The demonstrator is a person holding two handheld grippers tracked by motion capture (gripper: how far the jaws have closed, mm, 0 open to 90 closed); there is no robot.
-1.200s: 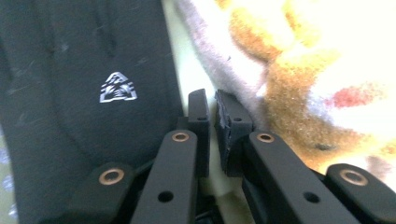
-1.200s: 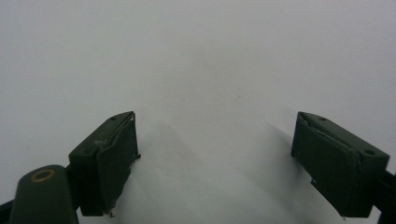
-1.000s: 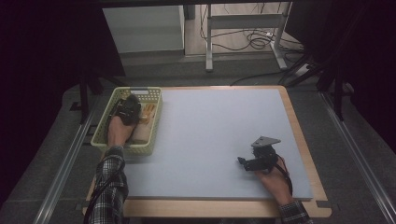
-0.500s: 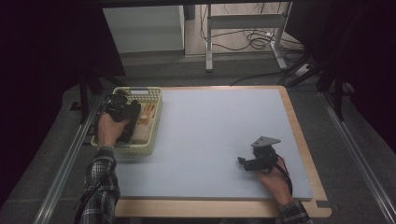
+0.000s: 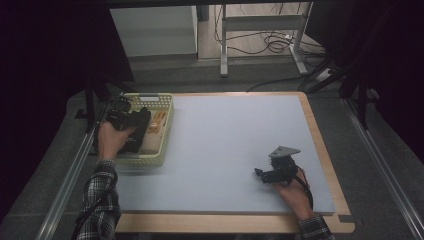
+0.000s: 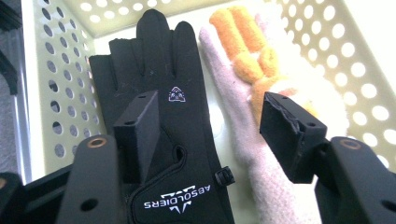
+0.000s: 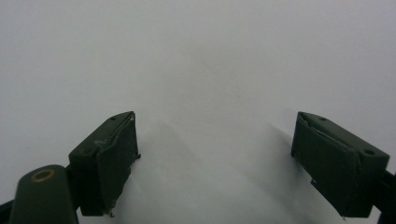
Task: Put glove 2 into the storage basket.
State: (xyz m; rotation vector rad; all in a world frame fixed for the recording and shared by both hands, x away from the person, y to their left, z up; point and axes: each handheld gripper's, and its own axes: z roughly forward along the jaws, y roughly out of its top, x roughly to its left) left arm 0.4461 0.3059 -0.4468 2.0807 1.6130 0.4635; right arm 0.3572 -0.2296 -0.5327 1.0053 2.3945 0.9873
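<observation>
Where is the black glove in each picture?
High view: the black glove lies in the yellow-green basket at the table's left, just past the left gripper.
Left gripper view: the glove lies flat in the middle, fingers pointing up, behind the open jaws.
Right gripper view: bare pale table, no glove here.
Shared landmark: the orange-and-white glove beside it.

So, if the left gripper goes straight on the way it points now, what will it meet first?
Most likely the black glove lying in the basket. The left gripper, jaws apart with nothing between them, points down at it; the pink and orange glove lies just beside. Depth is hard to judge.
</observation>
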